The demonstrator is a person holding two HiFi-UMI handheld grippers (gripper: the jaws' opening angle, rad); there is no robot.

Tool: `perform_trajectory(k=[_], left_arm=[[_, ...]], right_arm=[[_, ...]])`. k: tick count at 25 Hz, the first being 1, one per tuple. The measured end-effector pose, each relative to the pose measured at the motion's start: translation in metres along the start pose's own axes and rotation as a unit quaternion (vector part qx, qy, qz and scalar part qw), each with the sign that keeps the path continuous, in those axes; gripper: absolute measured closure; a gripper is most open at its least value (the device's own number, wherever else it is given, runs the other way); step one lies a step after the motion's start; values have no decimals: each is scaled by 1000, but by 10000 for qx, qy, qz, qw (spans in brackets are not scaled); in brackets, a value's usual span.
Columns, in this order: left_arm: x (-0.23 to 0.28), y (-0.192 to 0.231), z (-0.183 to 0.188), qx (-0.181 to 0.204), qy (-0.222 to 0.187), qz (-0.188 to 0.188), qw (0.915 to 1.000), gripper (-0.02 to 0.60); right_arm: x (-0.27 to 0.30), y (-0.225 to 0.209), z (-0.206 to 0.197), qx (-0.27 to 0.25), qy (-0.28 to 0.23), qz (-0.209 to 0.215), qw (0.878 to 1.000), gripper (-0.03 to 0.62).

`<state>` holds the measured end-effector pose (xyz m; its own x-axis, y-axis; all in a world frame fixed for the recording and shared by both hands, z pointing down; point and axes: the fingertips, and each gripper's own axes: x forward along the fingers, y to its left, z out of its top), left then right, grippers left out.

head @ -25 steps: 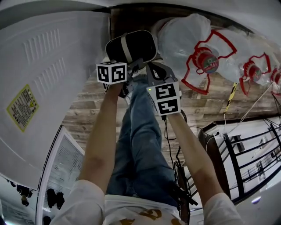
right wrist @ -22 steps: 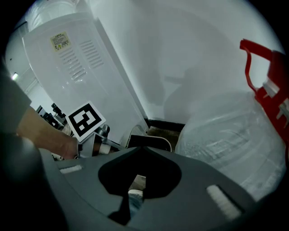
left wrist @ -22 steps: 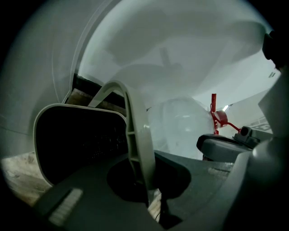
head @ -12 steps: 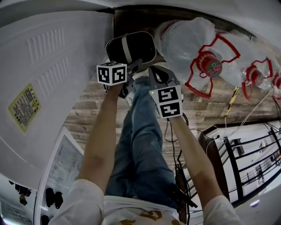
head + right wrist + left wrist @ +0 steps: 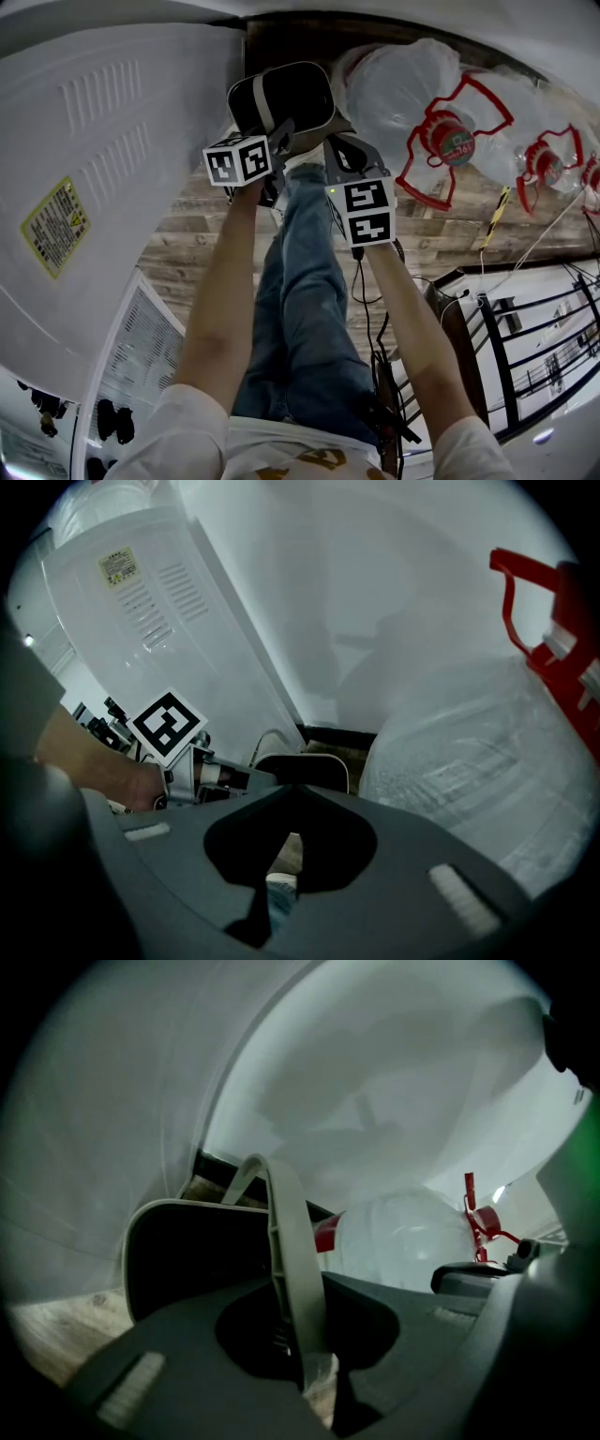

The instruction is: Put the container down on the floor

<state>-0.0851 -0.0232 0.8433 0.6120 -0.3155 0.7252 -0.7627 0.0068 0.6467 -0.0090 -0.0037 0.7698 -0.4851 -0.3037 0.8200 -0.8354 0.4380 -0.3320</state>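
We find the container (image 5: 292,94), a dark bin with a pale rim, low over the wooden floor (image 5: 187,234), close to the wall. It has the white appliance (image 5: 103,141) on its left and the clear water jugs (image 5: 403,84) just beside it on the right. We cannot tell from any view whether its base already touches the boards. The left gripper (image 5: 305,1335) is clamped on the pale handle (image 5: 286,1241), a flat curved band that runs up between its jaws. The right gripper (image 5: 281,855) has its jaws pressed together on nothing and hangs beside the left one, above the person's jeans. We judge the container to be rigid moulded plastic and light, since one gripper carries it by the handle alone. The handle is thin, smooth and probably pivots at the rim. We therefore expect the body to swing under the jaws and to tip if lowered at an angle. The handle's middle is the correct place to hold it, so that the bin hangs level. The rim is the fallback hold, but it is wider and looks slippery. Mind the nearest jug when setting the container down.
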Motion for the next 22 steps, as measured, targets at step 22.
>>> perform_trajectory(k=[22], left_arm=[[-45,89,-27,-253,121,2635,9642,476]], right_arm=[[-6,6,5,339,-225,31,9992,569]])
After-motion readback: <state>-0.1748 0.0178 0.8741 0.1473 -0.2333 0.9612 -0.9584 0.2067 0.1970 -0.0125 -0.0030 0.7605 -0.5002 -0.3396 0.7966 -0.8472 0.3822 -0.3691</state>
